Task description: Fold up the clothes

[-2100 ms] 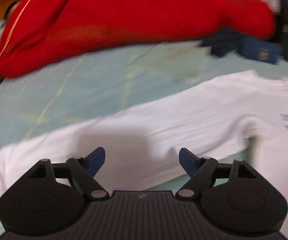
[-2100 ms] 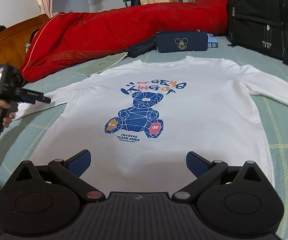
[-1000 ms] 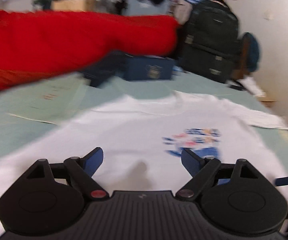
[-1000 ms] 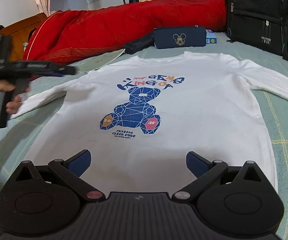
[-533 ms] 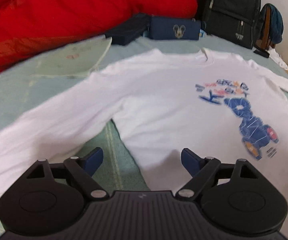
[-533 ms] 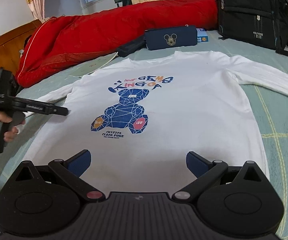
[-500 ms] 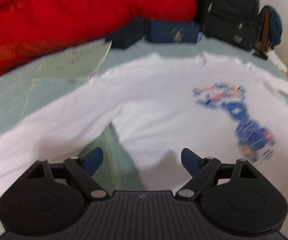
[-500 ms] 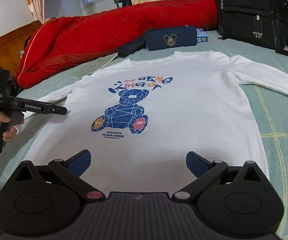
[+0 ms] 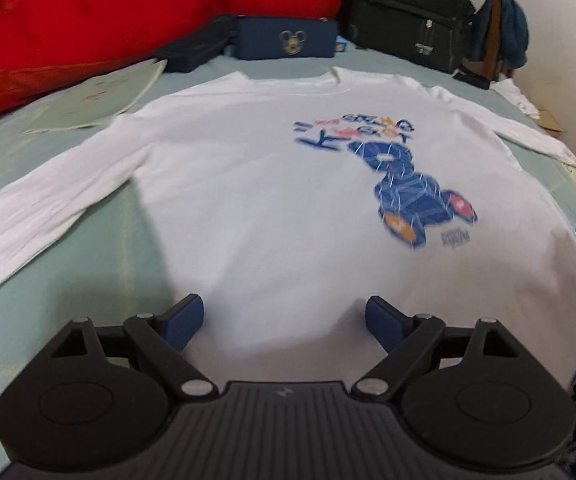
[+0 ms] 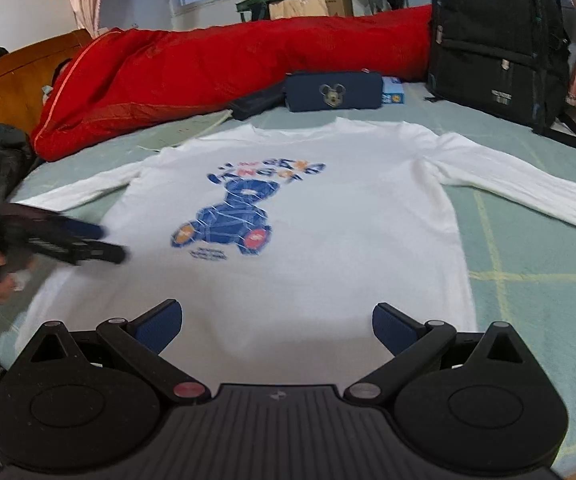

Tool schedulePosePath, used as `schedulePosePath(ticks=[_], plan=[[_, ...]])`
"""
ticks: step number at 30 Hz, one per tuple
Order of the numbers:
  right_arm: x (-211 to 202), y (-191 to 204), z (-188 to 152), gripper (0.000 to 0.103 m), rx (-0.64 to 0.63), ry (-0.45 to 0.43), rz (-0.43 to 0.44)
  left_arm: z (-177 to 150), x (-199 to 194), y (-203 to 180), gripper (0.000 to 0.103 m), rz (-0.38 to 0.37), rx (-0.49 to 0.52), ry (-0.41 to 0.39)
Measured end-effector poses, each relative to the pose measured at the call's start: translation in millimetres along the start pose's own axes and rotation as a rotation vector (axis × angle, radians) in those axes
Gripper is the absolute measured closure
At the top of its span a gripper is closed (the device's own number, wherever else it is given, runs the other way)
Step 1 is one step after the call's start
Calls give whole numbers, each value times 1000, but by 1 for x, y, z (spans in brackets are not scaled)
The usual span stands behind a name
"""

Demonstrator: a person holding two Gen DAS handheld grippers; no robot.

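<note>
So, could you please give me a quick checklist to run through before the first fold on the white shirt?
1. White shirt lies flat, print up: ok.
2. Both sleeves spread out to the sides, not tucked under: ok.
3. Left claw open and empty above the hem: ok.
4. Right claw open and empty above the hem: ok.
5. Navy pouch and black backpack lie clear of the shirt: ok.
6. Left claw held steady: not ok, it shows motion blur in the right wrist view.
</note>
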State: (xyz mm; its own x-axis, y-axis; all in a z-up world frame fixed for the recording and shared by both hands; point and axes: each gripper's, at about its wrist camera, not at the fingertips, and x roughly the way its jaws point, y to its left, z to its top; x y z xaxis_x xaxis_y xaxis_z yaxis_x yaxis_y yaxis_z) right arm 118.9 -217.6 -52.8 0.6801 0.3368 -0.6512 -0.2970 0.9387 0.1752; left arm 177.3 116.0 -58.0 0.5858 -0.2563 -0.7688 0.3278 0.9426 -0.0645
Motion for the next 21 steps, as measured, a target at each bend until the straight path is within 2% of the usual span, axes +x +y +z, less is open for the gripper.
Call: schedulePosePath(ticks=[3,6,10,16,19,21], plan=[[2,-7,-3,0,-4,15,-22,0,-23,-22,15,44,52,-23],[7,-8,-5,0,-20,26,-42,5,-40,-45,14,33,98,-67],[16,-4,-10,0,-51,50,-48,10,-40,-80,11,41,139,-103],[29,1,-18,0,-97,85,-56,-13,-13,-112,11,54,126,-51],[32,1,-22,0,-110,86,-57,-37,0,-115,11,99,95,-5],[32,1,-24,0,-114,81,-55,-52,-3,-114,9,122,79,-28]])
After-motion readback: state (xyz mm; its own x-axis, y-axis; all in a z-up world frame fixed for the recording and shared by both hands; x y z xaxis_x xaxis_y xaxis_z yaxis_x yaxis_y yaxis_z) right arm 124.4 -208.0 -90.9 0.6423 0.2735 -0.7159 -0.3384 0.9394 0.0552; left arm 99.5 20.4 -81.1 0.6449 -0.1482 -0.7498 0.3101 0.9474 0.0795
